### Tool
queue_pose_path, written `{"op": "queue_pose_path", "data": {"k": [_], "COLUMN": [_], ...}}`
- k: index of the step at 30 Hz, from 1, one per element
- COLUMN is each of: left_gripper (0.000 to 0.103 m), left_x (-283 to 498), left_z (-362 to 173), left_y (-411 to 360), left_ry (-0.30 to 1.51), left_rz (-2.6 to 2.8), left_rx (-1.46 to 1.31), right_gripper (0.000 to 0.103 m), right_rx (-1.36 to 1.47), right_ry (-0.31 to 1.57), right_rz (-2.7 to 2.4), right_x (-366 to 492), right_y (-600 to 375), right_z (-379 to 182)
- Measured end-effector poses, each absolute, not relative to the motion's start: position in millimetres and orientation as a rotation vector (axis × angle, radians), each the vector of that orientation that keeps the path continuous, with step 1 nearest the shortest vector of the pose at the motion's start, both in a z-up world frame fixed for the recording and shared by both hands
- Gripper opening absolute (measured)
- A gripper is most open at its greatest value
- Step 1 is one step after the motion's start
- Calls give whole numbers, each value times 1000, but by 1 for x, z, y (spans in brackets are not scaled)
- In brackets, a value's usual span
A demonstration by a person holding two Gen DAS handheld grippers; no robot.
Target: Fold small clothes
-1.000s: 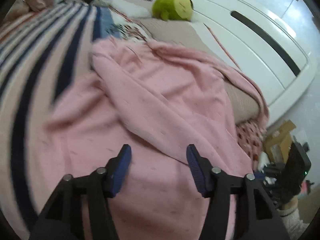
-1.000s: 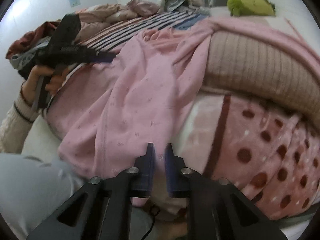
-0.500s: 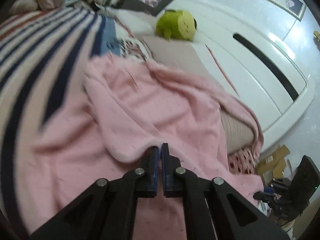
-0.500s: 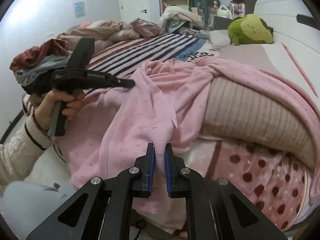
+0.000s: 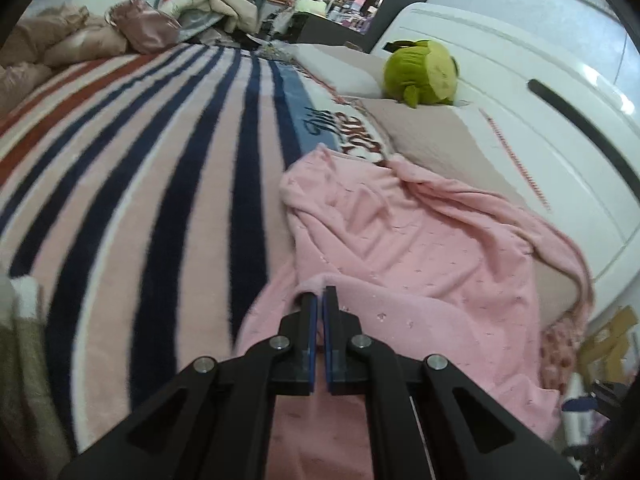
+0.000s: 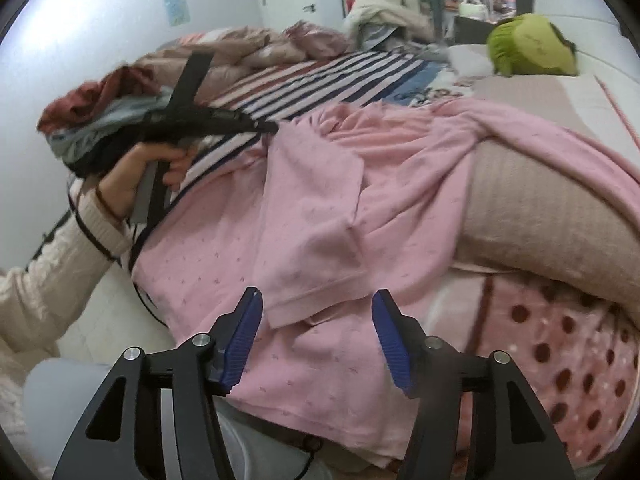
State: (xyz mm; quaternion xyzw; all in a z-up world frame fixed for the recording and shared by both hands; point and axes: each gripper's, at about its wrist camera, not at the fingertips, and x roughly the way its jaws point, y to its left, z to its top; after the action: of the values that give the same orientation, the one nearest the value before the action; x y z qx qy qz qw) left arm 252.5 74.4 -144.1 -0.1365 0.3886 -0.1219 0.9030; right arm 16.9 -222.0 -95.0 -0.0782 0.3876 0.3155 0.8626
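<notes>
A pink dotted garment (image 5: 420, 248) lies crumpled on the striped bed, part of it draped over a beige pillow (image 6: 540, 200). My left gripper (image 5: 321, 296) is shut on a folded edge of the garment. In the right wrist view the left gripper (image 6: 268, 128) pinches the garment's left side over the stripes. My right gripper (image 6: 316, 308) is open, its blue pads either side of a hemmed flap of the garment (image 6: 320, 248) near the bed's edge, touching nothing.
A striped blanket (image 5: 140, 168) covers the bed. A green plush toy (image 5: 420, 76) sits by the white headboard (image 5: 540, 100). A pile of clothes (image 6: 104, 116) lies at the left. A polka-dot blanket (image 6: 560, 340) hangs at the right.
My left gripper closed on the garment's edge and pulled it over the stripes. My right gripper let go of the garment's hem and opened; the flap now lies flat.
</notes>
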Motion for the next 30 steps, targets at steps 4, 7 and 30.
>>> {"op": "queue_pose_path", "data": {"k": [4,7,30], "left_gripper": [1,1,35], "left_x": [254,252,193], "left_z": [-145,-145,-138], "left_y": [74,72,6], "left_ry": [807,808,926], "left_rz": [-252,-266,-614], "left_rx": [-286,-273,-93], "right_gripper": [59,68,11], "right_rx": [-187,-134,1], "right_ry": [852,895,940], "right_rz": [680,675,517], "right_x": [27,44,-12], "right_y": [-202,-197,-262], "right_z": [-110,-123,-117]}}
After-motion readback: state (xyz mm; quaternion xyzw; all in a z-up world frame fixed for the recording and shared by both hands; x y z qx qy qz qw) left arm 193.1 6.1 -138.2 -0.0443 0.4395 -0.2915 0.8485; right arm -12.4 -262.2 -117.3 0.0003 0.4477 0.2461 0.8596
